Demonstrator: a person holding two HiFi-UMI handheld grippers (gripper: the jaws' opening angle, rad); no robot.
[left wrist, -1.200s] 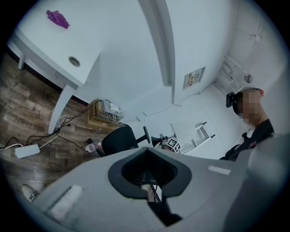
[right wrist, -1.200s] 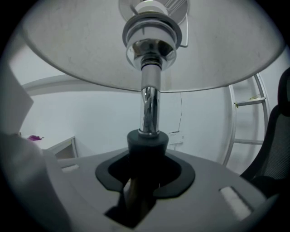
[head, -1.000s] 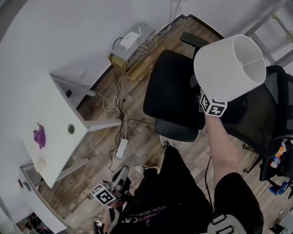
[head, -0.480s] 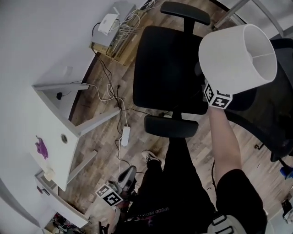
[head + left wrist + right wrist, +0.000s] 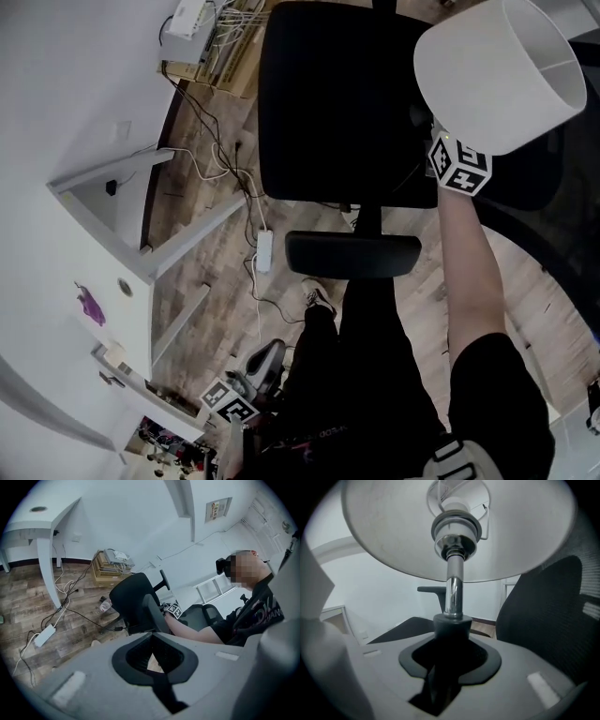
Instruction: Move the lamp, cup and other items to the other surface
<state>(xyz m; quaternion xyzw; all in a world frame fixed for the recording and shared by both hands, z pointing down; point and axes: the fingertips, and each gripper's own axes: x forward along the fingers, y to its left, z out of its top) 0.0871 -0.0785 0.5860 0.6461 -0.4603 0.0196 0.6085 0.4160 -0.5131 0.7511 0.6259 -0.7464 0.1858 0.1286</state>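
My right gripper (image 5: 457, 161) is shut on the lamp's dark collar (image 5: 451, 627), just below its chrome stem (image 5: 453, 590). The white lamp shade (image 5: 497, 70) hangs above the black office chair (image 5: 337, 103) at the head view's upper right. In the right gripper view the shade (image 5: 393, 531) fills the top. My left gripper (image 5: 249, 370) is low beside the person's leg, its jaws (image 5: 152, 641) together with nothing between them. A white desk (image 5: 122, 244) at the left carries a purple item (image 5: 91, 306) and a small pale item (image 5: 114, 354).
A second dark chair (image 5: 543, 606) stands close at the right. Cables and a power strip (image 5: 263, 251) lie on the wooden floor by the desk leg. A low wooden shelf with a white box (image 5: 192, 14) sits against the wall.
The lamp and my right gripper have come down toward the black chair, which now looks larger. The desk has slid left and down in the head view. My left gripper stays low.
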